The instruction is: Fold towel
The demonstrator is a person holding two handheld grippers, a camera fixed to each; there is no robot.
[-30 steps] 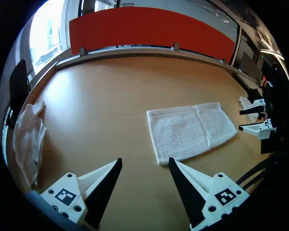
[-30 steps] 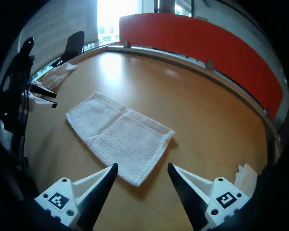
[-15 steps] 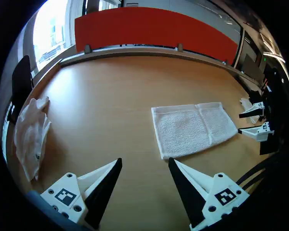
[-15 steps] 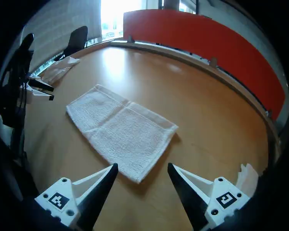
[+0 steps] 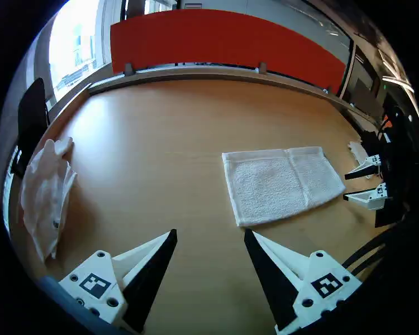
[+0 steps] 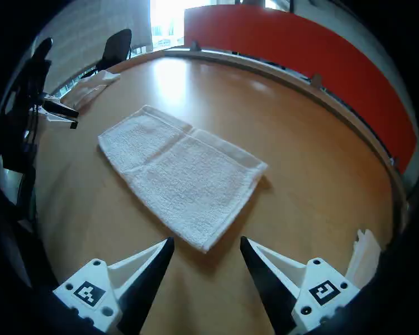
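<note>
- From my remote seat, the towel (image 5: 282,184) reads as plain white, with a nubbly looped pile and smoother hems along its edges.
- The worktop (image 5: 170,145) under the towel is a warm orange-brown with faint wood grain.
- Beyond the towel, the divider panel (image 5: 226,42) is a flat red-orange with no pattern.
- Well apart from the towel, a crumpled cloth (image 5: 44,190) is white with grey shadowed folds.
- Farther from the towel than that cloth, a chair (image 5: 29,120) is black.
- My left tool (image 5: 209,233) is white with black inner finger faces, and each finger carries a black-and-white square marker.
- My right tool (image 6: 206,240), on the near side of the towel, has the same white, black and marker scheme.
</note>
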